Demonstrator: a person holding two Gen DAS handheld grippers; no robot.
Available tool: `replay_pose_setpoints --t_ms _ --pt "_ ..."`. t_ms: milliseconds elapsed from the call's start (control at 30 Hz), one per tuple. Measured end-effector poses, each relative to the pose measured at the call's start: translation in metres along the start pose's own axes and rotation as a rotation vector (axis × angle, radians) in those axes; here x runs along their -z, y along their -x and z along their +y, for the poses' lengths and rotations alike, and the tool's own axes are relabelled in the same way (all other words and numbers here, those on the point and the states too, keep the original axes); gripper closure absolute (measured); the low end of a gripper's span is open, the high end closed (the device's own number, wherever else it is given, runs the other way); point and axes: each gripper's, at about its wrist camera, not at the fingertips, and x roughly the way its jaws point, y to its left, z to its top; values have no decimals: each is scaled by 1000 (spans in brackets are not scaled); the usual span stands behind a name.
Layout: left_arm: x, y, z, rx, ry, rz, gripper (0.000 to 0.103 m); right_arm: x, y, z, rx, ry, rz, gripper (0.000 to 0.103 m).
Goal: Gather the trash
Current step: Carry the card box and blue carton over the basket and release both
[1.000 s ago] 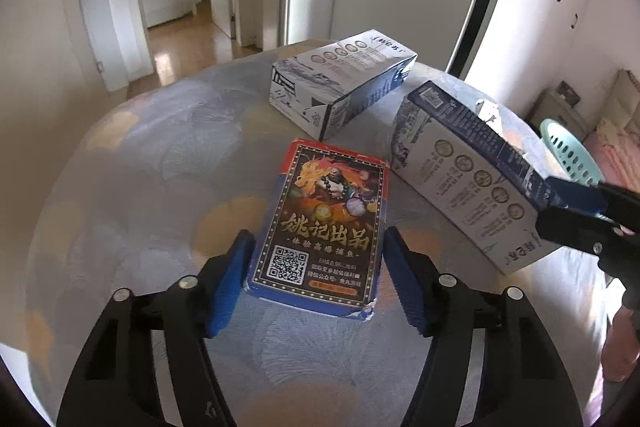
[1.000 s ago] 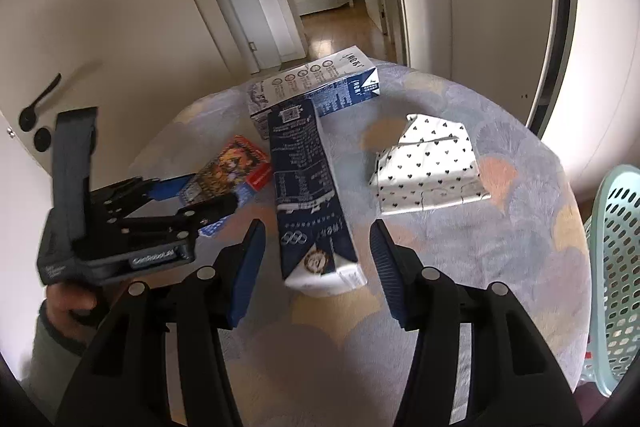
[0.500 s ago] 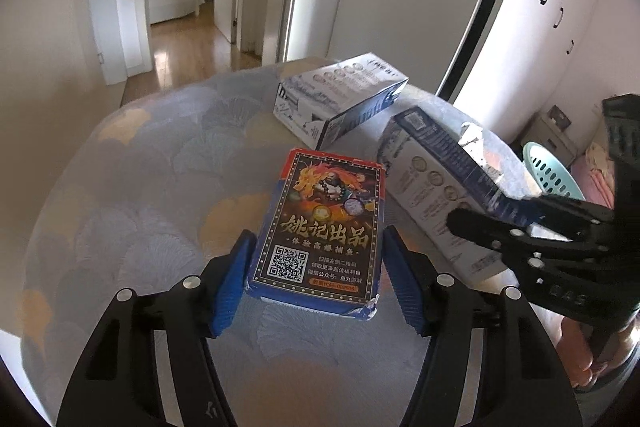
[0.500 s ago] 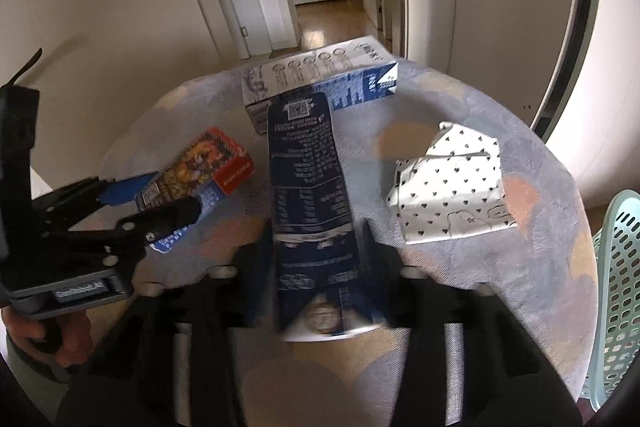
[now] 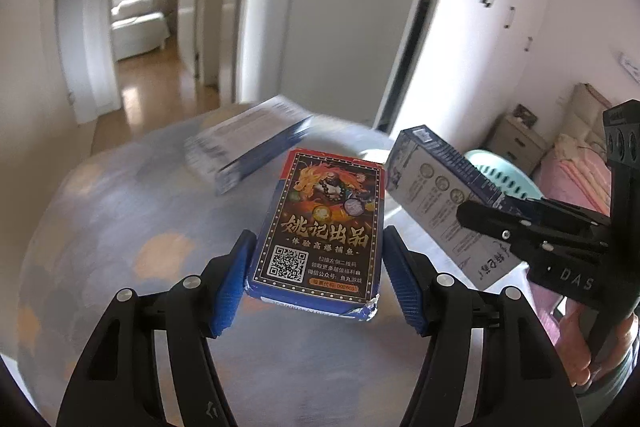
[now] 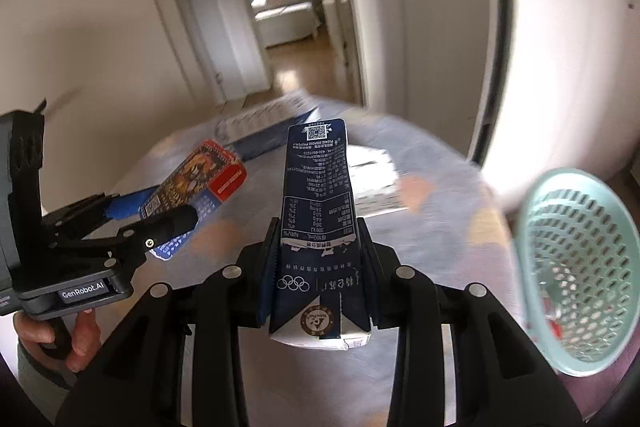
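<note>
At your twelve o'clock the far carton on the surface is smeared by motion blur, its print unreadable. The basket at three o'clock is blurred and cut by the frame's rim; its contents can't be made out. The spotted paper sits half hidden behind the held carton.

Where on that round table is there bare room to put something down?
The left part of the table, left of the card box, is bare. The far side is crowded: a lying carton and folded paper. The basket stands off the right edge.
</note>
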Motion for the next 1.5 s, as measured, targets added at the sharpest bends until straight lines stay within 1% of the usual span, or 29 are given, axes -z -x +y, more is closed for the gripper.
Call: replay_pose_setpoints --t_ms 133,267,400,533,667,767,900,1033,1200,1333,1367,1400,1500 --pt "-10 0 -39 51 -46 -33 41 2 37 -32 46 -56 -59 71" --pt "-17 -8 -76 96 -98 -43 41 6 70 -68 95 -116 -108 71" --pt "-24 -21 -114 132 -136 -44 41 13 97 -109 182 -179 -145 71" --pt "-32 -45 -155 182 -160 -27 41 20 110 -143 227 -251 -156 71" --pt "-34 -70 -185 236 -173 6 41 30 117 -179 283 -331 -147 71" --pt "-34 -92 -209 250 -196 42 41 40 119 -204 318 -388 -134 71" --pt "-36 -122 -237 267 -220 82 41 53 121 -225 343 -444 -126 71" --pt "-35 -143 -256 278 -234 107 41 59 116 -255 359 -486 -111 71" --pt "-34 -166 -268 285 -229 138 40 64 112 -275 363 -513 -96 71" --pt "-31 -179 -272 296 -225 163 39 68 110 -278 364 -526 -91 71" --pt "-30 -181 -273 293 -225 166 37 67 108 -280 361 -527 -89 71" --pt "-31 -183 -272 289 -224 166 35 65 106 -277 360 -527 -86 71" --pt "-29 -182 -265 283 -214 165 35 62 99 -275 348 -524 -72 71"
